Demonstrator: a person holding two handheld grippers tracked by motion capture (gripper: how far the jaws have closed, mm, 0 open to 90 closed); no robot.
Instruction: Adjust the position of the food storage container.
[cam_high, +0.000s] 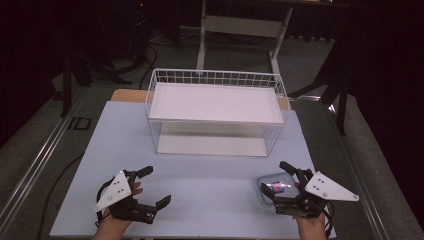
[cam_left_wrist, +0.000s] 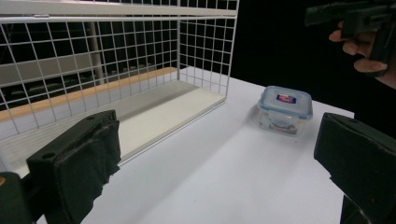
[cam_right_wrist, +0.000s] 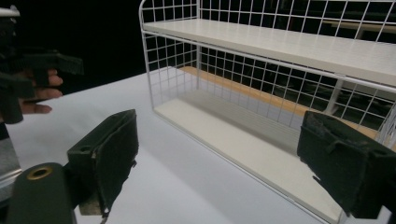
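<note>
At the near edge of the counter (cam_high: 200, 200) both hands hold their tools low. The right tool (cam_high: 285, 182) sits by the near right corner, its jaws spread wide with nothing pinched between them. The small clear container (cam_high: 276, 187) with the blue-rimmed lid stands on the counter just beside that tool, on its inner side, touching or almost touching the jaws as seen from above; the high view does not settle whether there is contact. In the right gripper view the jaws look past the container toward the rack, so the box lies off to the side of the tool's line rather than between the pads.

The left tool (cam_high: 150, 189) rests near the near left corner, jaws likewise spread and empty. From it, the container (cam_left_wrist: 285, 108) lies well apart, across the bare middle of the counter, toward the right edge, with the right hand (cam_left_wrist: 362, 49) above and behind it in that view.

So the right hand is plainly the nearer one. The container is roughly square, with no marked long axis, so the approach probably depends less on its orientation than on swinging the right tool inward to bring the box between the pads.

Farther back, the white wire rack (cam_high: 216, 112) stands along the far edge, upper shelf and lower shelf both bare, its open front facing the person.
</note>
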